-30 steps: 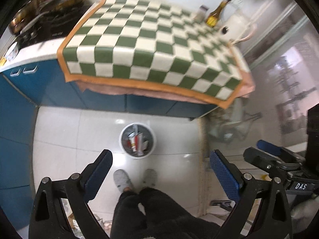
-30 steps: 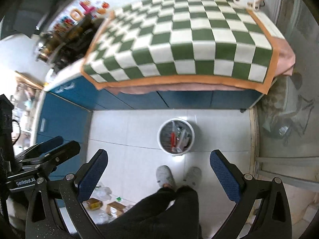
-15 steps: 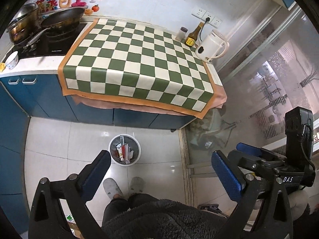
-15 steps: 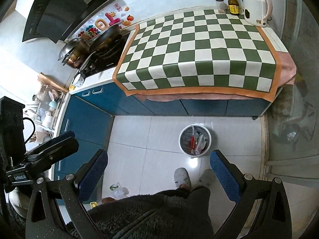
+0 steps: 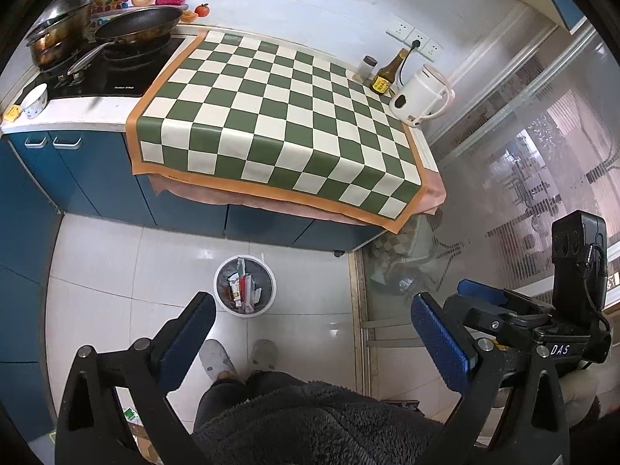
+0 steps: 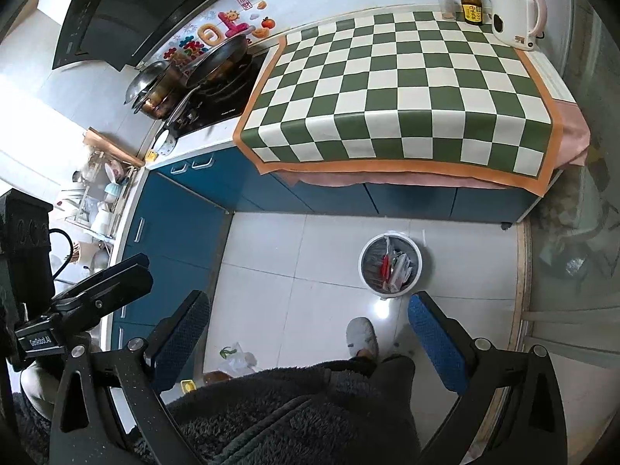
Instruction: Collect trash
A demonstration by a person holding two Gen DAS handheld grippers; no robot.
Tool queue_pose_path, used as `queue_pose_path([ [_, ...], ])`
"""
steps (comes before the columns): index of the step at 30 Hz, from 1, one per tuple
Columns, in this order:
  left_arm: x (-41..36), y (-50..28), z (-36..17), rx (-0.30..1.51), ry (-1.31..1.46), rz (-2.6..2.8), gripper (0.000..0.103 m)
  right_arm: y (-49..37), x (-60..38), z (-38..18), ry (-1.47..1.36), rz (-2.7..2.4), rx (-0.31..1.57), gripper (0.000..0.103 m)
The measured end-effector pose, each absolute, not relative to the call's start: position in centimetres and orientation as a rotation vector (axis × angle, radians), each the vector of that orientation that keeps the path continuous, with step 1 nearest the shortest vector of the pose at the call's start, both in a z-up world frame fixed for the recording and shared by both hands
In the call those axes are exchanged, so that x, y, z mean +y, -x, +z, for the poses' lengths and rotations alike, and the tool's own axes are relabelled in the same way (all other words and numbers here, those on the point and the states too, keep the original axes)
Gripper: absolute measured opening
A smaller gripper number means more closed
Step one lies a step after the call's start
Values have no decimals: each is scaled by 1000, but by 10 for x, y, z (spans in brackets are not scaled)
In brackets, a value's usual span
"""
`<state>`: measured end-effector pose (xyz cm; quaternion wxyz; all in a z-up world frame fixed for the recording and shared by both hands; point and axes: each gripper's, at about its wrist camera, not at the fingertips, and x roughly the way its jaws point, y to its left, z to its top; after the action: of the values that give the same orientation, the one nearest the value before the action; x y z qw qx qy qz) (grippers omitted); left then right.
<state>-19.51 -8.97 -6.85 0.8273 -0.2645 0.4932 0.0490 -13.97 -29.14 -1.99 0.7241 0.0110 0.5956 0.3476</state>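
Both grippers are held high over the floor, fingers spread wide and holding nothing: left gripper [image 5: 310, 333], right gripper [image 6: 308, 321]. Trash sits in the bin [image 5: 245, 286] on the floor tiles, just in front of the slippers [image 5: 217, 358], near the desk [image 5: 271, 124] edge; packets stick up inside it. More loose trash [image 6: 236, 358] lies on the floor at left by the cabinets. There is open floor around the bin, and the checkered desk top is bare apart from the kettle [image 5: 420, 97] and bottle [image 5: 387, 75] at its far right.
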Motion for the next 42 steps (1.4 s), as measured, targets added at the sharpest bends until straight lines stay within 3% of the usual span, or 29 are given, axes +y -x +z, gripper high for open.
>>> queue_pose_path([
  [42,-114,178,-75,1094,540,79,103,138,-301,-28,-30,764,1342,103],
])
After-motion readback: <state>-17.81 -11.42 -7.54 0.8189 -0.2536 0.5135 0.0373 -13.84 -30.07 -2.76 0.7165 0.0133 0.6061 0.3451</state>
